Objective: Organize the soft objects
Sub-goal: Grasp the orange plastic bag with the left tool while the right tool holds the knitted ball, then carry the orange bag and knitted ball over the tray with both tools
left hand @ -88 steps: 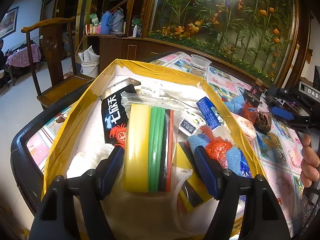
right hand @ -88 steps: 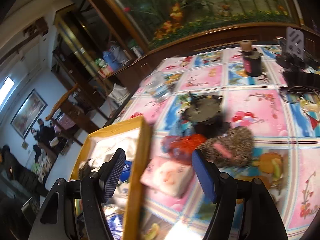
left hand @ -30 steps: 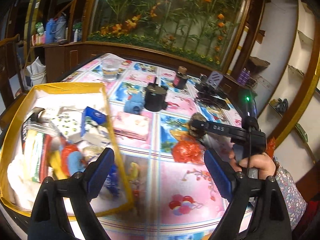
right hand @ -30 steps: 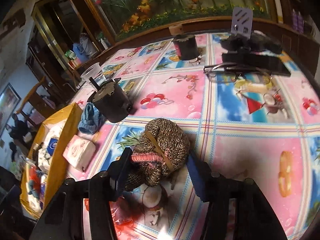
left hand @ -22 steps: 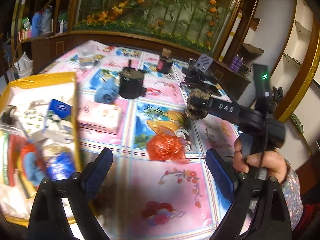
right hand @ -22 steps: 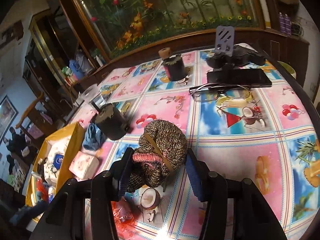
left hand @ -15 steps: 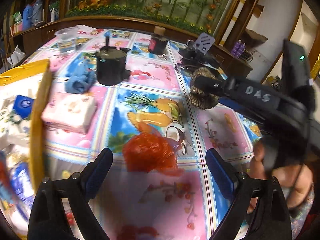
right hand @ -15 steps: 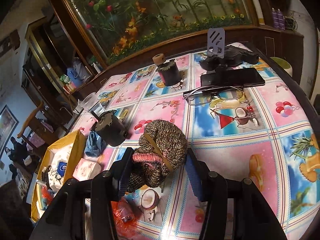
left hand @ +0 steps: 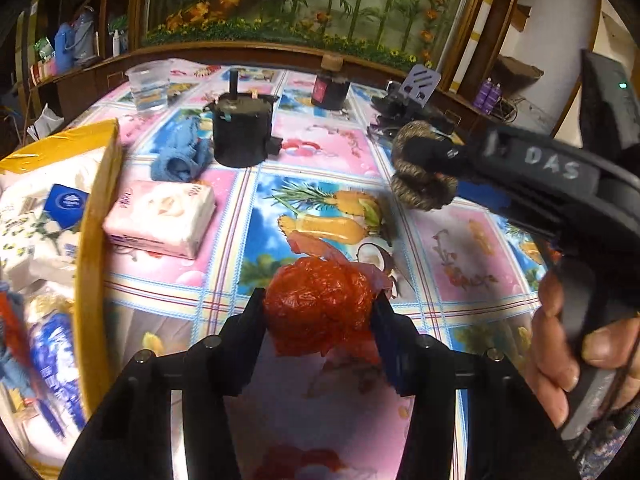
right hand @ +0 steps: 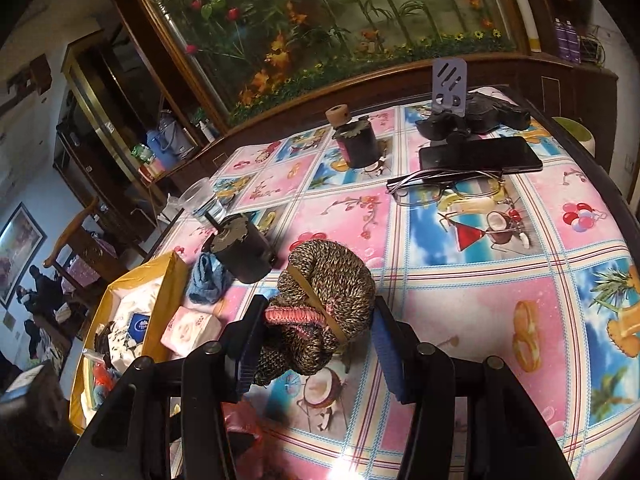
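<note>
Left tool (left hand: 318, 312) at lower centre of its frame, jaws closing around the crumpled red plastic bag (left hand: 318, 306), pads already meeting its sides; bag resting on the bench (left hand: 472, 248) with a loose flap trailing toward upper right. Right tool (right hand: 316, 320) clenched on the knitted brown bundle (right hand: 324, 300), banded and pink-trimmed, apparently raised clear of the cloth.

Yellow box (left hand: 96, 216) along the left edge of the left view, already crowded with packets. Outside it: pink tissue pack (left hand: 160, 216) touching the box wall, blue cloth (left hand: 180, 156) above that, beside a black pot (left hand: 240, 132).

For a sound grip on the bag: squeeze until the film stops yielding, since crumpled plastic compresses a lot and could slip out of a loose hold. Best to catch the bulk, not the flap. Lift straight up before swinging left, high enough to clear the box wall and the tissue pack. Release over a gap among the packets, low, so the light bag does not spring back out. Likewise for the bundle: keep clear of the left tool, one drop at a time.
</note>
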A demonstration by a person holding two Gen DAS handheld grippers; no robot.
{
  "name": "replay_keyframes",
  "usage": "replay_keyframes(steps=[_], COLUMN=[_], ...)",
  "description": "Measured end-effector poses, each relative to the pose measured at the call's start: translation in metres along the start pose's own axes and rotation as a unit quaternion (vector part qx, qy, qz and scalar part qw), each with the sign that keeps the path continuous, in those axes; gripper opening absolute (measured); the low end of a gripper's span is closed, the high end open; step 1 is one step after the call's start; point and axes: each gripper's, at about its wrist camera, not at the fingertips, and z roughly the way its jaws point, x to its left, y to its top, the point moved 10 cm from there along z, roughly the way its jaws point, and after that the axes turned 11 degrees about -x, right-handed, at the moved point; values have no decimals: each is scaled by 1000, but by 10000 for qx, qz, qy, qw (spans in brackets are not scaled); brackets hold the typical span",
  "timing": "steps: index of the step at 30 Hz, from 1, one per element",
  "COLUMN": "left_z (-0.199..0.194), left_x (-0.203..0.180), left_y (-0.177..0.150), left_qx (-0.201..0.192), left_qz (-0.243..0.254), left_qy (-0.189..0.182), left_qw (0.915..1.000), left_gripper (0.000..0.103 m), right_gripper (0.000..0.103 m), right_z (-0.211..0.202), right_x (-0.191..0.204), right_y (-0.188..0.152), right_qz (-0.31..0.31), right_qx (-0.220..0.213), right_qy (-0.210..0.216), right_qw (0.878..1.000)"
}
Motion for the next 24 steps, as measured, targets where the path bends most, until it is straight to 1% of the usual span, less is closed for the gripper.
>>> replay_keyframes(steps=[4,8,15,24], left_z=[-20,-28,-36,-44], left_x=[4,9,18,17], left_y=[-3,-6,-5,0], left_qx=[-153,-229,-314,-433], left_qz=[-29,11,-111,-105], left_qy=[0,87,140,125], left_qw=[9999,9997,9993,9989], left_gripper=[50,50,50,50], right_gripper=[55,55,55,55], right_z=[2,4,3,3], right_x=[9,15,23,24], right_y=[-6,-14,-18,-19], right_qz=[-187,-326,-440,-442], right_qx=[-2,43,45,40], right_qy=[26,50,157,186], right_qw=[9998,9994,9989,9988])
